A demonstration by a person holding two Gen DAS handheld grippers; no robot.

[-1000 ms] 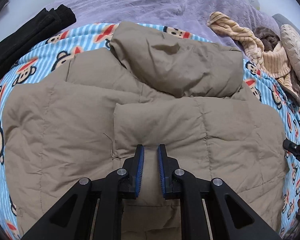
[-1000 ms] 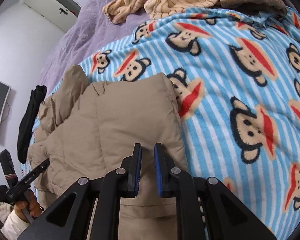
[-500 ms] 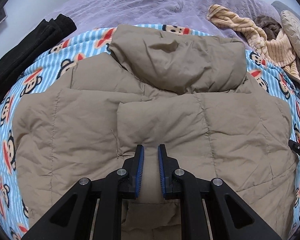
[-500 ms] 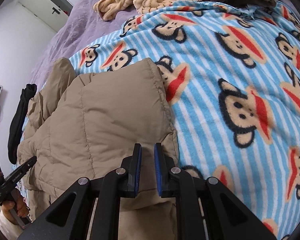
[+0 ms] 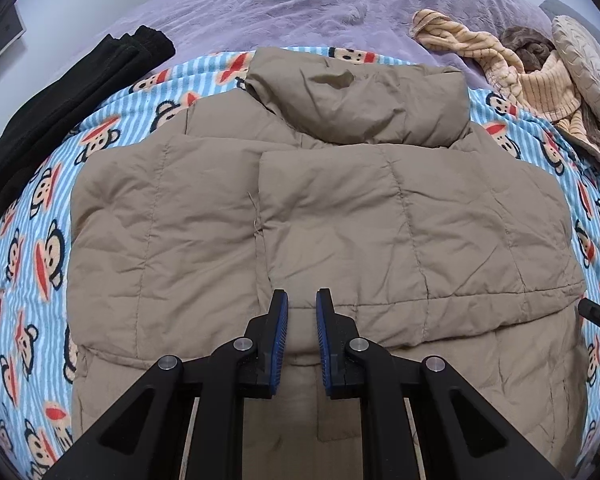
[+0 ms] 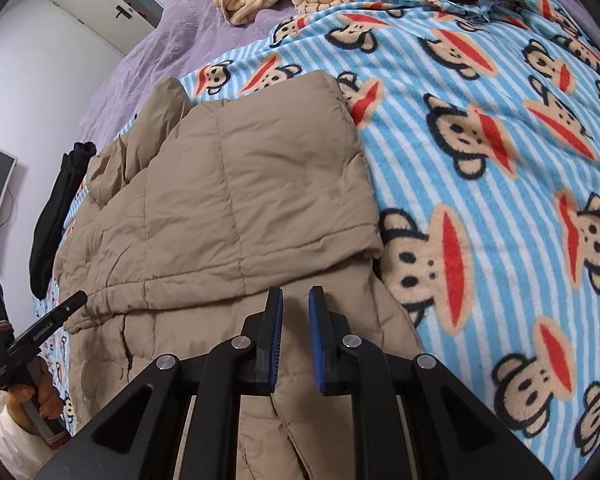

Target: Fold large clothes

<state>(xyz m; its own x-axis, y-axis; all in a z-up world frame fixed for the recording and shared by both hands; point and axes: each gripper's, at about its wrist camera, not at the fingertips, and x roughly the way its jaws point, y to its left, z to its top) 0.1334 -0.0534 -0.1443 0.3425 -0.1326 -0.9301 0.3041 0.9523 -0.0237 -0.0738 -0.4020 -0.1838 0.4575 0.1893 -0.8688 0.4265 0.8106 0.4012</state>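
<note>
A tan puffer jacket [image 5: 340, 220] lies flat on the monkey-print blanket [image 5: 32, 240], hood at the far end and both sides folded inward over the middle. My left gripper [image 5: 302, 296] hovers above the jacket's lower middle, narrowly open, with nothing between its blue pads. My right gripper [image 6: 295, 294] hangs over the jacket [image 6: 228, 200] near its right edge, also narrowly open and holding nothing. In the right wrist view the left gripper [image 6: 40, 332] shows at the far left, held by a hand [image 6: 42, 398].
A folded black garment [image 5: 68, 108] lies at the blanket's far left. A heap of striped beige clothes [image 5: 512, 68] and a cushion [image 5: 588, 68] sit at the far right on the purple bedspread [image 5: 300, 4]. Bare blanket [image 6: 500, 200] spreads right of the jacket.
Both grippers have drawn back towards the jacket's near end, so more of the jacket and blanket shows. The finger gaps are unchanged and the jacket has not moved.
</note>
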